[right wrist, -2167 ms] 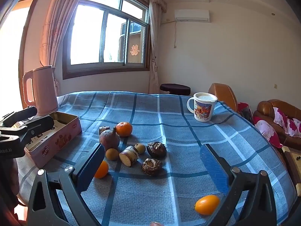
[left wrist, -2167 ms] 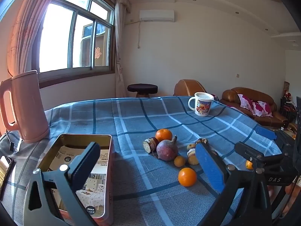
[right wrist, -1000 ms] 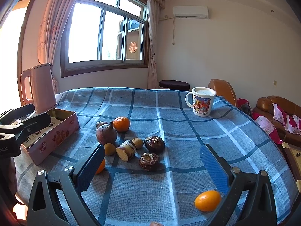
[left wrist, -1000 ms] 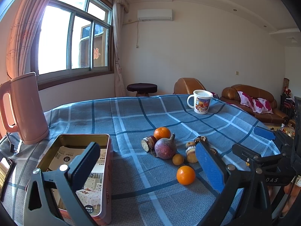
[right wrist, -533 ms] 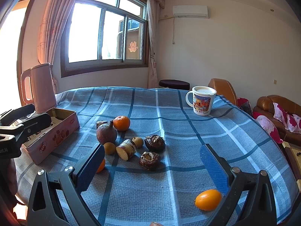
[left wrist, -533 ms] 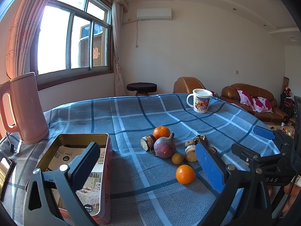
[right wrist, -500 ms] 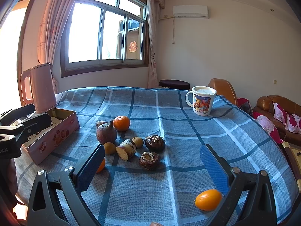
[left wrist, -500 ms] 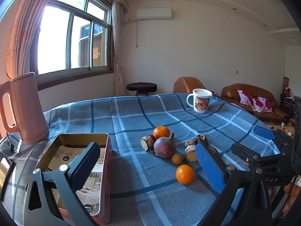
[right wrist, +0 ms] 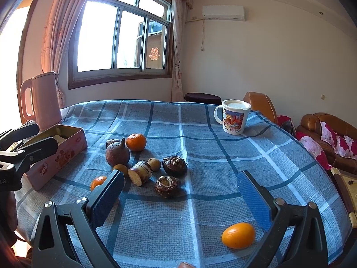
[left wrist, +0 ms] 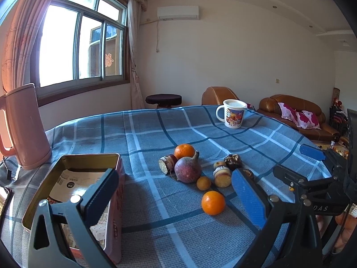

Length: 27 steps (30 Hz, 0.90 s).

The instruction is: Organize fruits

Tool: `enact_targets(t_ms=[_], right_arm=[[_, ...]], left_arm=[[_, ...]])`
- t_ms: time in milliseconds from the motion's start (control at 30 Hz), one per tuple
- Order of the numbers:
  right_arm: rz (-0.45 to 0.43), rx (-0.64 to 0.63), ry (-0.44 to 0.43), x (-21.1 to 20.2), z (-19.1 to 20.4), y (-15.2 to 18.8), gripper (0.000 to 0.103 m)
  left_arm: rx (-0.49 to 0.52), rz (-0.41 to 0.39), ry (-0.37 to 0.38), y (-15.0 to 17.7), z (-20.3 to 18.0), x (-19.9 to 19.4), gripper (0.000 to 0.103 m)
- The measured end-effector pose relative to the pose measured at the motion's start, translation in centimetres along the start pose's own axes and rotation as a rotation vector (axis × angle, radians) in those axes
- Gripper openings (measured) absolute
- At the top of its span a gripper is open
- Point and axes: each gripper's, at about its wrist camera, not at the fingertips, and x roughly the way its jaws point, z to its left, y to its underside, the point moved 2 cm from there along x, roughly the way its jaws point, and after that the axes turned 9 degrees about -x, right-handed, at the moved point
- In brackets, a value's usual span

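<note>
A cluster of produce lies mid-table: a purple beet-like fruit, an orange, a second orange, small yellow fruits, cut pieces and two dark shrivelled fruits. A lone oval orange fruit lies near the right gripper. An open pink tin sits at the left. My left gripper is open over the cloth near the tin. My right gripper is open, holding nothing, above the near table.
A pink kettle stands behind the tin. A printed mug stands at the far right of the blue checked tablecloth. Sofas and a stool lie beyond the table. A phone edge shows at far left.
Both views drift slightly: the fruit cluster sits a little higher and farther in the frames. Both grippers stay open and nothing has been taken hold of.
</note>
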Motion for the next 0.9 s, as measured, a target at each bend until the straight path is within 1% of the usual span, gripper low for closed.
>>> enact_targets(t_ms=[267, 467, 700, 767, 833, 900], right_arm=[[0.019, -0.009, 0.021, 0.2, -0.8, 1.0, 0.102], [0.029, 0.044, 0.013, 0.0, -2.9, 2.5, 0.102], [0.08, 0.061, 0.015, 0.4, -4.7, 5.2, 0.101], [0.093, 0.076, 0.007, 0.7, -5.1, 5.7, 0.097], [0.104, 0.085, 0.001, 1.0, -5.3, 6.0, 0.092], [0.109, 0.088, -0.01, 1.1, -5.4, 6.1, 0.088]], left_arm=[[0.025, 0.043, 0.015, 0.8, -1.2, 1.3, 0.103], [0.039, 0.1, 0.055, 1.6, -2.2, 2.5, 0.102], [0.039, 0.199, 0.09, 2.6, -3.0, 4.4, 0.09], [0.041, 0.233, 0.099, 2.9, -3.3, 5.1, 0.087], [0.047, 0.27, 0.1, 3.1, -3.7, 5.9, 0.079], [0.067, 0.298, 0.099, 3.3, -4.0, 6.5, 0.077]])
